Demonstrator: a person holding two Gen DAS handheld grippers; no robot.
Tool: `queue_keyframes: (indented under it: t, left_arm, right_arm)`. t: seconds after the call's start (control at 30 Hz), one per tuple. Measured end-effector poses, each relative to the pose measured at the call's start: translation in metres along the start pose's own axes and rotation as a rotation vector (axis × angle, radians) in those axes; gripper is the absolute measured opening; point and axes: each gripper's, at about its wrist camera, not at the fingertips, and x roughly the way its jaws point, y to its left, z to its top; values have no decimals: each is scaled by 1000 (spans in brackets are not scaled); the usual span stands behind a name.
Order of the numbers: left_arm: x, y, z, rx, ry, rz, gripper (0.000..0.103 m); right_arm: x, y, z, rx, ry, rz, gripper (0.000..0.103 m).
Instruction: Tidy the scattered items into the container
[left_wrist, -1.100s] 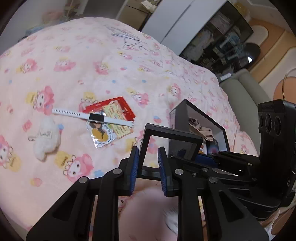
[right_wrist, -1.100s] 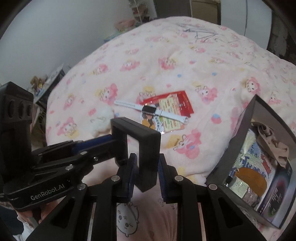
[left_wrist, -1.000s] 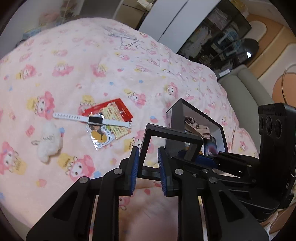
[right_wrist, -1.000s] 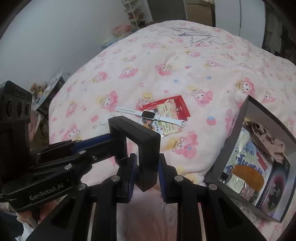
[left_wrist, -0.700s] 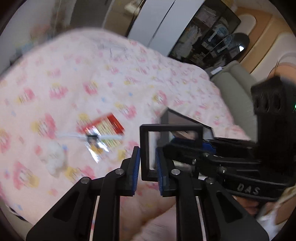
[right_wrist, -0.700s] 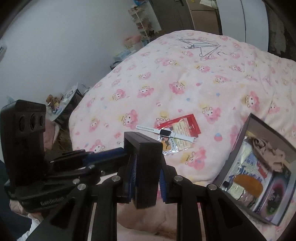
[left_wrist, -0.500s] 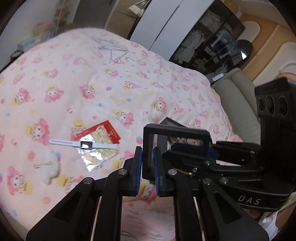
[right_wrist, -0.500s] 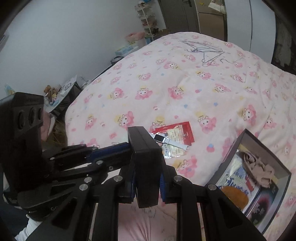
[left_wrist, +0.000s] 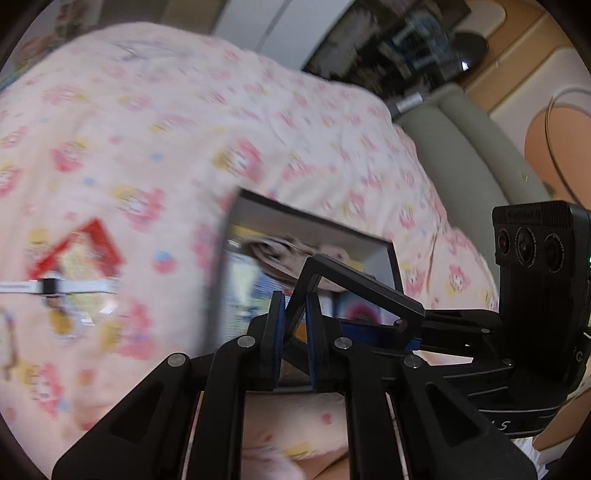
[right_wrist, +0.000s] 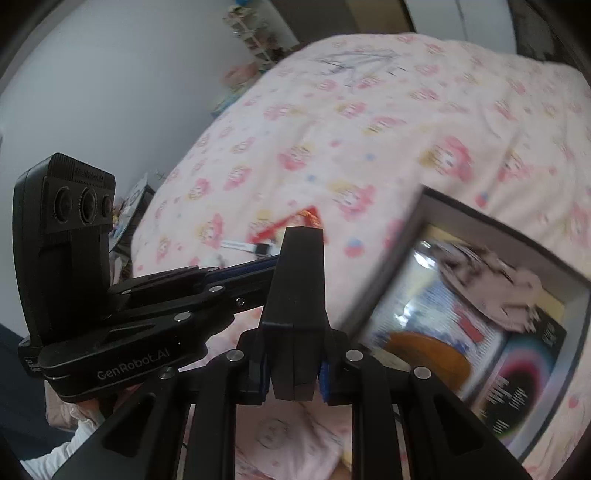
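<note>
Both views have swung down and closer since half a second ago, so the container now looms larger and everything on the bed is blurred.

Left wrist view: the left tool has its blue pads pinched on the black frame carried by the right tool. Behind it the open dark container sits on the pink bed, already holding several items. Left of it lie the red packet and the white watch, the watch across the packet.

Right wrist view: the right tool grips that same black frame edge-on. The container lies to the right, packet and watch beyond.
</note>
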Motion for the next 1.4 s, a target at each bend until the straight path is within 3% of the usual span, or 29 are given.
queue_keyframes:
  t: [0.2, 0.37, 0.53, 0.73, 0.93, 1.03, 1.17, 1.27, 1.4]
  left_arm:
    - [97, -42, -10, 0, 108, 24, 8]
    - [133, -30, -10, -51, 151, 73, 8]
    - [149, -17, -7, -67, 162, 114, 5]
    - [159, -9, -5, -15, 205, 108, 5]
    - [164, -10, -9, 56, 244, 103, 5]
    - [165, -11, -13, 65, 273, 58, 13]
    - [165, -9, -19, 69, 288, 47, 23]
    - [173, -9, -22, 50, 320, 46, 25]
    - [169, -10, -25, 55, 317, 34, 25]
  right_arm:
    - [2, -98, -24, 126, 42, 33, 17]
    - [31, -145, -28, 226, 88, 105, 17]
    - [49, -144, -12, 182, 124, -13, 18]
    - [60, -152, -18, 245, 143, -106, 18]
    - [35, -148, -23, 311, 63, -251, 20]
    - [24, -146, -31, 317, 5, -274, 20]
    - [23, -146, -46, 286, 5, -369, 20]
    - [30, -151, -40, 262, 18, -365, 20]
    - [39, -155, -35, 222, 16, -460, 20]
